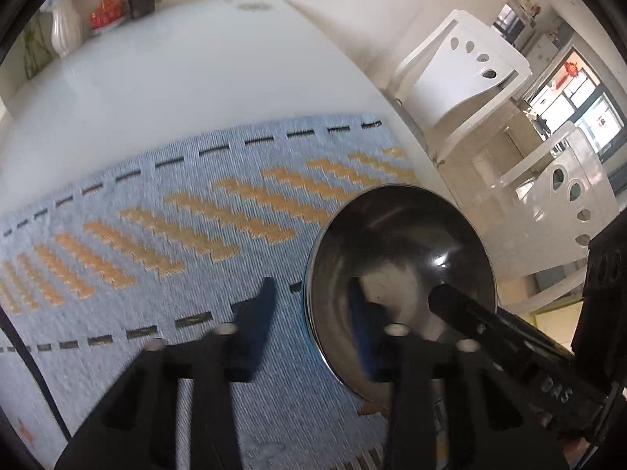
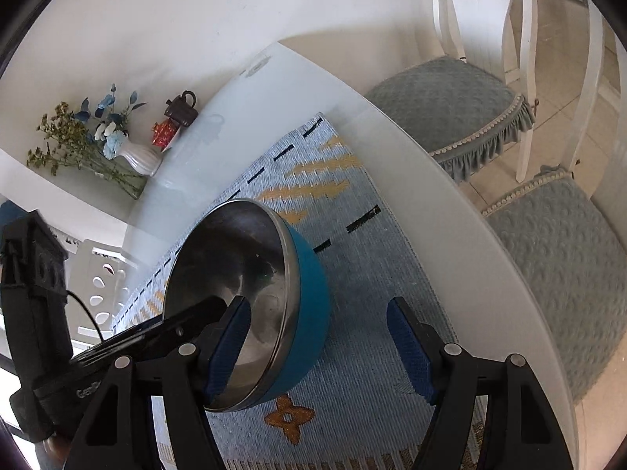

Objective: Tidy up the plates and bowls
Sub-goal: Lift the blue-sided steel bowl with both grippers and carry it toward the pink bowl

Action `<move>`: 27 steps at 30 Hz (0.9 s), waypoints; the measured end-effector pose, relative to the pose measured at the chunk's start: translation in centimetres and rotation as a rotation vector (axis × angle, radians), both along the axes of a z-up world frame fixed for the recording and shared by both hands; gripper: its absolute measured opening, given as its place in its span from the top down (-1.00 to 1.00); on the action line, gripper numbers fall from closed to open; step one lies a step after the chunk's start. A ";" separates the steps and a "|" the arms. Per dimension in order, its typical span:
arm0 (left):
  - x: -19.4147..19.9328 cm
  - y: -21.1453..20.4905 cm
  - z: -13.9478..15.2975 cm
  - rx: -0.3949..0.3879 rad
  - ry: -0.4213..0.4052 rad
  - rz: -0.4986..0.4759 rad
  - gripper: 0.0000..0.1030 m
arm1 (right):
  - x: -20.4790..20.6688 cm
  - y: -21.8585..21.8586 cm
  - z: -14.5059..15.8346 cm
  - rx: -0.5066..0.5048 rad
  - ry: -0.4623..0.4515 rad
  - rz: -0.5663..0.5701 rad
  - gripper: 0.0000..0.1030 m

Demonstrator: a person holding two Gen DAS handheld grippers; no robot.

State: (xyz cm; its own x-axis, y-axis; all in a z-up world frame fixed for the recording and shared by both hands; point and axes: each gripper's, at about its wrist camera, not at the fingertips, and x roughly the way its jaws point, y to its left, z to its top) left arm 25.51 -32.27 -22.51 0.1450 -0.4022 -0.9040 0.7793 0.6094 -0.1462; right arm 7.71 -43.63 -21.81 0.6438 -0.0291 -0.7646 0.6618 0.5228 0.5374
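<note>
A blue bowl with a steel inside [image 2: 250, 297] is tilted on its edge over the blue woven mat [image 2: 364, 274]. It also shows in the left wrist view [image 1: 399, 270]. My left gripper [image 1: 313, 325] is open, its jaws straddling the bowl's rim: the right finger is inside the bowl, the left finger [image 1: 258, 325] outside over the mat [image 1: 156, 235]. My right gripper [image 2: 319, 348] is open too, its left pad [image 2: 229, 344] inside the bowl and its right pad [image 2: 411, 352] outside. Which finger bears the bowl I cannot tell. No plates are in view.
The mat lies on a white glass table [image 2: 431, 203]. At the table's far end stand a white vase of flowers [image 2: 137, 158], a dark teapot [image 2: 180, 111] and a red item [image 2: 164, 133]. White chairs with grey cushions [image 2: 450, 105] stand along the table's edge.
</note>
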 end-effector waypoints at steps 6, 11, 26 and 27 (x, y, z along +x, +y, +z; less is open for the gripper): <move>-0.4 1.1 0.3 -0.041 0.060 -0.028 0.76 | 0.5 0.5 0.2 -0.064 0.043 0.000 0.64; -1.5 2.3 1.6 -0.045 0.045 -0.010 0.76 | 0.3 1.0 0.4 -0.068 0.087 0.002 0.71; -9.0 12.3 10.9 -0.056 -0.062 0.108 0.75 | -5.1 10.3 9.6 -0.124 0.024 0.164 0.71; -9.5 13.0 11.4 -0.068 -0.065 0.121 0.74 | -5.5 11.0 10.1 -0.131 0.018 0.169 0.71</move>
State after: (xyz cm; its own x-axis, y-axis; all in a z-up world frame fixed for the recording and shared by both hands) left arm 16.00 -19.31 -11.12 0.2539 -0.4378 -0.8625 0.7098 0.6901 -0.1414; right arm 2.24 -32.67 -11.67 0.6343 -0.0217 -0.7728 0.5674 0.6920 0.4463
